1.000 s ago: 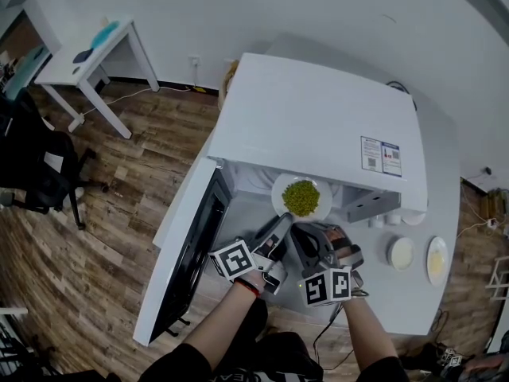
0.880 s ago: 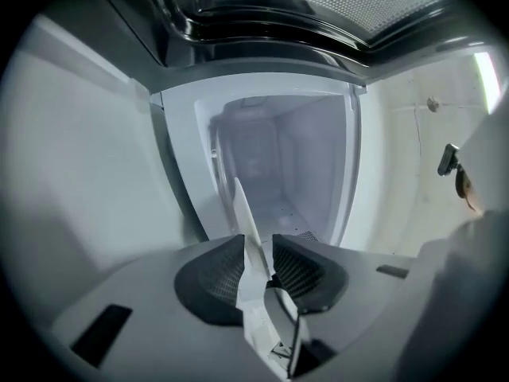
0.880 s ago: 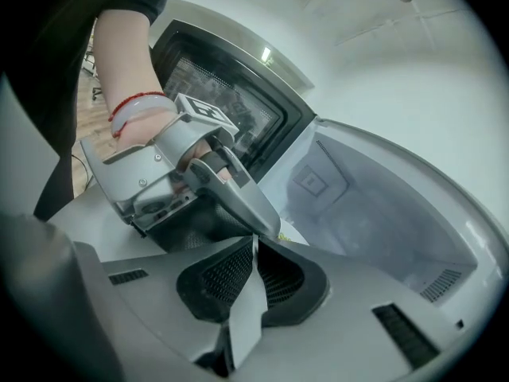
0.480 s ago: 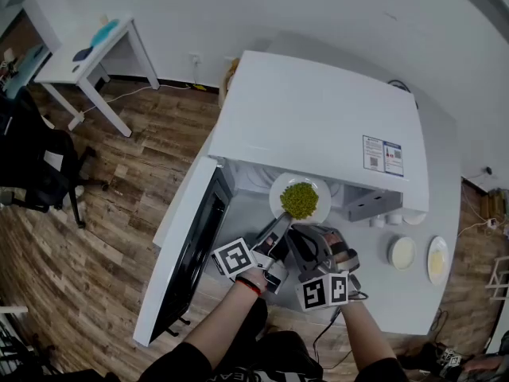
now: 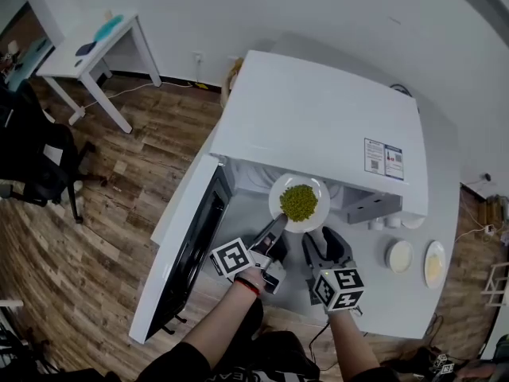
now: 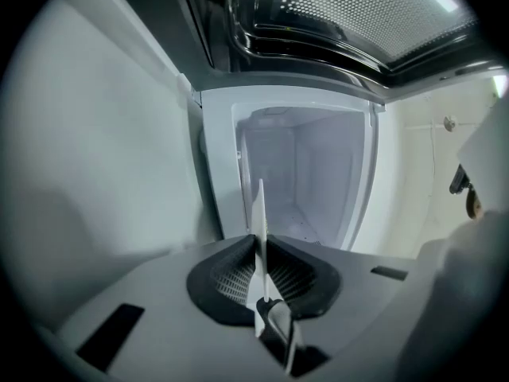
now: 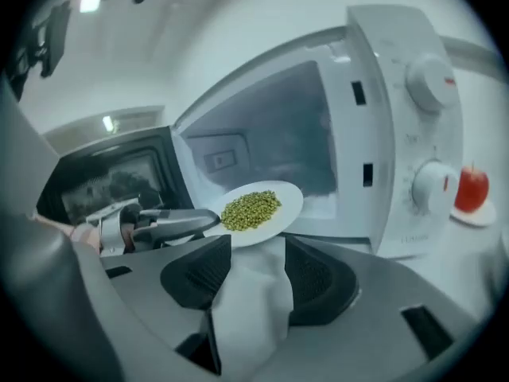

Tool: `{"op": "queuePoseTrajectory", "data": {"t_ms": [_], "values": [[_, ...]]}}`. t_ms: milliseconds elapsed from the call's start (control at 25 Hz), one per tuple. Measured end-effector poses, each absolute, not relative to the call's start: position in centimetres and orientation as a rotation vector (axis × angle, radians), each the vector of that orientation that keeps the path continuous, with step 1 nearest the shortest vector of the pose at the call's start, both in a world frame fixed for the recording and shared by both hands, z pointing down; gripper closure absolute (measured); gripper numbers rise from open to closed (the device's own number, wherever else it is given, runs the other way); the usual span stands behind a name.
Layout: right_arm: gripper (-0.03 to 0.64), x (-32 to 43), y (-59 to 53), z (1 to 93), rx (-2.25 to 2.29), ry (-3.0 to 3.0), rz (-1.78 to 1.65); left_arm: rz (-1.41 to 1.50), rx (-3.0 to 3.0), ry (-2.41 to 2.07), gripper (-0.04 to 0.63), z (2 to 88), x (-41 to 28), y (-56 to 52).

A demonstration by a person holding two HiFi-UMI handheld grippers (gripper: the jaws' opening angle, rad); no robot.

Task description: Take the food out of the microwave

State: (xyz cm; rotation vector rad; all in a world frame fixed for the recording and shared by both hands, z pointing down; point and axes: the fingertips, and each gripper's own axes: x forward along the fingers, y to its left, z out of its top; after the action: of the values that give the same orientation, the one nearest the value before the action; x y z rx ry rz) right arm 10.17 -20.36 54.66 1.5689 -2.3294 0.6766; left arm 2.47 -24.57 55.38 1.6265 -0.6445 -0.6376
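Note:
A white plate of green peas [image 5: 299, 203] hangs in front of the open white microwave [image 5: 318, 126], just outside its cavity. My left gripper [image 5: 273, 231] reaches it from the lower left, and its jaws are closing on the plate's near rim. In the left gripper view the plate [image 6: 258, 213] stands edge-on between the dark pads of the left gripper [image 6: 260, 249], with the bare cavity [image 6: 302, 181] behind. My right gripper [image 5: 325, 243] sits just below and right of the plate, its jaws opening with nothing between them. The right gripper view shows the plate [image 7: 254, 212] just beyond my right gripper [image 7: 258, 257].
The microwave door [image 5: 187, 253] swings out to the left. Two small dishes [image 5: 400, 254] [image 5: 435, 262] sit on the counter at the right. A red apple [image 7: 472, 189] rests beside the microwave's knobs [image 7: 429, 82]. A white side table [image 5: 87, 50] and a black chair [image 5: 32, 165] stand on the wooden floor.
My right gripper let go of the plate's rim, rolled over and drew back a little. My left gripper closed on the rim. The plate has barely shifted.

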Motion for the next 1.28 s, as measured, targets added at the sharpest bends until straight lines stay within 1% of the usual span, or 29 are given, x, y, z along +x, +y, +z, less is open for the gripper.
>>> {"op": "queuePoseTrajectory", "data": {"t_ms": [240, 440, 560, 720, 880, 1040, 1160, 1280], "values": [[0.410, 9.6, -22.0, 54.7, 1.669, -2.427, 1.327, -0.681, 1.576, -0.630, 0.555, 55.2, 2.8, -24.5], [0.410, 9.2, -23.4, 54.4, 1.690, -2.471, 1.611, -0.671, 1.570, -0.632, 0.555, 55.3, 2.9, -24.2], [0.410, 9.0, -24.1, 54.2, 1.673, -2.498, 1.750, -0.713, 1.522, -0.606, 0.555, 54.9, 2.9, -24.2], [0.415, 8.6, -24.7, 54.0, 1.672, -2.536, 1.824, -0.708, 1.537, -0.618, 0.555, 55.5, 2.6, -24.2], [0.489, 8.6, -24.8, 54.5, 1.667, -2.529, 1.877, -0.725, 1.535, -0.627, 0.555, 55.4, 2.2, -24.2], [0.503, 8.3, -24.9, 54.4, 1.642, -2.563, 1.964, -0.764, 1.515, -0.621, 0.554, 54.9, 1.9, -24.4], [0.529, 8.4, -25.0, 54.0, 1.634, -2.594, 2.017, -0.775, 1.534, -0.614, 0.517, 54.7, 2.0, -24.6], [0.537, 8.4, -24.9, 53.6, 1.621, -2.606, 2.041, -0.777, 1.549, -0.612, 0.491, 54.4, 2.0, -24.7]]}}
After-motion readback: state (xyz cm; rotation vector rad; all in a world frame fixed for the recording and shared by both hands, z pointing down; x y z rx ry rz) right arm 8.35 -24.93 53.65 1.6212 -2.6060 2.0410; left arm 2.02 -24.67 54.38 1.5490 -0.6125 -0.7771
